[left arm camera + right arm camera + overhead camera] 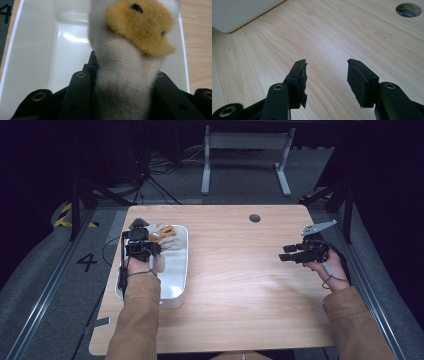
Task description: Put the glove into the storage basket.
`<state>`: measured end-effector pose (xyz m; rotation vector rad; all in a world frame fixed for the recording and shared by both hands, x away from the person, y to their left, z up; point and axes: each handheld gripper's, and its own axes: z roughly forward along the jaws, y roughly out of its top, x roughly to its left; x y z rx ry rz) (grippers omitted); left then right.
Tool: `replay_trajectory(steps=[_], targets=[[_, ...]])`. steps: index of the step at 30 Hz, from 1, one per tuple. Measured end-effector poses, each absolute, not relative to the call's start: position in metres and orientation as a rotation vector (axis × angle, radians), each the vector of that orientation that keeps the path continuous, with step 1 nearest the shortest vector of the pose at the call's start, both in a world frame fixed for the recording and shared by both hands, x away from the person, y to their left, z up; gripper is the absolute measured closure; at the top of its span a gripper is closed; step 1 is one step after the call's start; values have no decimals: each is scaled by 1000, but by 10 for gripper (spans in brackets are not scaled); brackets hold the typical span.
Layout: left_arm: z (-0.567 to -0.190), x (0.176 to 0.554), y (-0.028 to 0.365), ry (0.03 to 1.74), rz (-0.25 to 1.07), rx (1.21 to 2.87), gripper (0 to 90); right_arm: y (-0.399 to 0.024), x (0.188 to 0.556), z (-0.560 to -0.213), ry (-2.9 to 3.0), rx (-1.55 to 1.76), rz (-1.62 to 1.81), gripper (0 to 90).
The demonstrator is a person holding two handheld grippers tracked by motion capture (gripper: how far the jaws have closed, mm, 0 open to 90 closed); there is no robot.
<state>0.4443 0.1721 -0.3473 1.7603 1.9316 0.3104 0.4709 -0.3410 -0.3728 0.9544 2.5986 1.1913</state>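
Toy, a white plush with an orange beak-like patch, is pinched between the jaws of the left gripper and is held over the white bin, whose inside lies straight ahead of and below the jaws. From the high view the left gripper sits over the far half of the bin, with the toy sticking out beyond the jaw tips.

Step in hand is judged to be dropping the toy into the bin. To do it well, the jaws are best lowered until the toy's free end is near the bin floor, kept between the two side walls, and only then spread. The plush should be released fully before the gripper is lifted, since the fuzzy fabric may cling to the pads.

Right gripper is held with jaws spread and nothing between them, above the bare table. A corner of the bin is seen ahead and to the left of its jaws, and a cable hole ahead to the right.

Hard to make out:
- The toy's full shape is cut off at the top of the left gripper view.
- The jaw tips are hidden behind the plush.
- Whether the toy touches the bin cannot be told.
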Motion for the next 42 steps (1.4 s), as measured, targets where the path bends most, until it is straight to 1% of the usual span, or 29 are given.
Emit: replay_trajectory(steps=[16,28,37,42], targets=[[-390,451,179,2029,216,1751,686,-343,470,-375,2599,964,1186,497],[-400,451,182,2050,194,1770,684,-343,471,-377,2605,970,1180,497],[-411,452,182,2070,144,1785,677,-344,472,-378,2609,969,1177,495],[-415,452,180,2072,156,1809,673,-345,472,-379,2607,973,1176,495]])
